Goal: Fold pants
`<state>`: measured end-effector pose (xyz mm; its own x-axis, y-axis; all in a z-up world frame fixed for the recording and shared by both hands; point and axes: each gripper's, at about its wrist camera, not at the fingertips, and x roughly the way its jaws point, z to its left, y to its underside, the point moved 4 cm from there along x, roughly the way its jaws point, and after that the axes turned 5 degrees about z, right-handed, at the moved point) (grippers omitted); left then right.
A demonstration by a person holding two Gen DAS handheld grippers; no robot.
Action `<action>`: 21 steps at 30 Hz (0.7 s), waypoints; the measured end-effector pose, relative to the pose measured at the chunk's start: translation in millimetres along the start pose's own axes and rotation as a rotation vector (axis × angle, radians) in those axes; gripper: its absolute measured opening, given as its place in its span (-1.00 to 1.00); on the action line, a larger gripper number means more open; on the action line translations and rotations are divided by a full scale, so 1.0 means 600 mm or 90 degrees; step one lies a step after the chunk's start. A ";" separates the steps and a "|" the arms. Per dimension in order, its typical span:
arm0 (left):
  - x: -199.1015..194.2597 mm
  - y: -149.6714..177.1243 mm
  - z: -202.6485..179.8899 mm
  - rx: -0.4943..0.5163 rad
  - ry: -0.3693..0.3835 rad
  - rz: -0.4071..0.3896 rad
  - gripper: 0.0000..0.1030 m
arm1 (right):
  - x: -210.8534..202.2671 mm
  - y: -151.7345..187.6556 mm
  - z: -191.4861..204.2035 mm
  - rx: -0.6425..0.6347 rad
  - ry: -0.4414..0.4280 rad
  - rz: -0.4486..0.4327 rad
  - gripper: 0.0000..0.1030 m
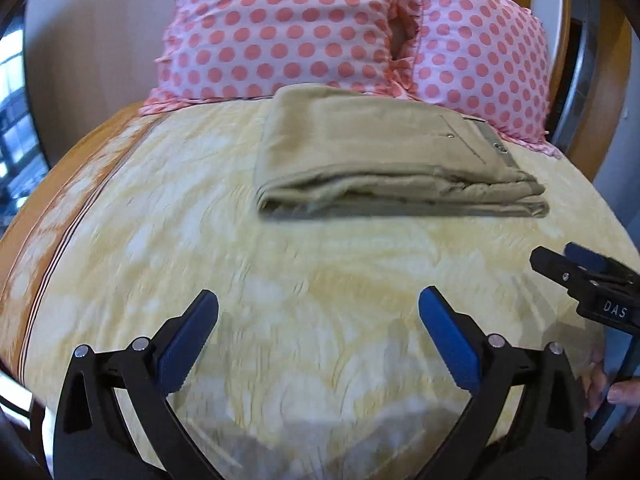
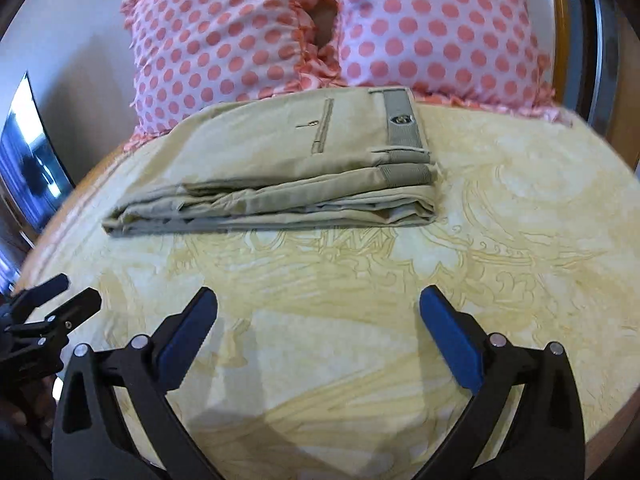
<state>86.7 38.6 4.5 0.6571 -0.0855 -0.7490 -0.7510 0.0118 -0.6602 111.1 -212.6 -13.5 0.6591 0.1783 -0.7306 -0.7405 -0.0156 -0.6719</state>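
Khaki pants point(image 1: 380, 160) lie folded into a flat stacked rectangle on the yellow bedspread point(image 1: 280, 280), just in front of the pillows. In the right wrist view the pants point(image 2: 280, 172) show a back pocket and the waistband on the right end. My left gripper point(image 1: 318, 312) is open and empty, held above the bedspread well short of the pants. My right gripper point(image 2: 318, 312) is open and empty too, also short of the pants. The right gripper shows at the right edge of the left wrist view point(image 1: 568, 264). The left gripper shows at the left edge of the right wrist view point(image 2: 68, 296).
Two pink polka-dot pillows point(image 1: 288, 28) point(image 2: 420, 24) lean against the headboard behind the pants. An orange border strip point(image 1: 52, 216) runs along the bed's left edge. A wooden bed frame point(image 1: 564, 60) stands at the right. A window point(image 1: 12, 120) is at the far left.
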 end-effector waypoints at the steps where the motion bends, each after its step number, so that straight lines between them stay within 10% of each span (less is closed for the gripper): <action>1: -0.002 0.005 0.000 -0.002 -0.009 -0.006 0.97 | -0.005 0.008 0.002 -0.004 0.004 -0.005 0.96; 21: 0.000 0.039 -0.001 0.027 -0.041 -0.071 0.97 | -0.003 0.038 0.020 -0.042 0.071 -0.064 0.97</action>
<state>69.4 38.3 -11.0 0.7406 -0.0252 -0.6714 -0.6700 0.0481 -0.7408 91.4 -201.2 -26.0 0.7428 0.0719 -0.6657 -0.6621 -0.0686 -0.7462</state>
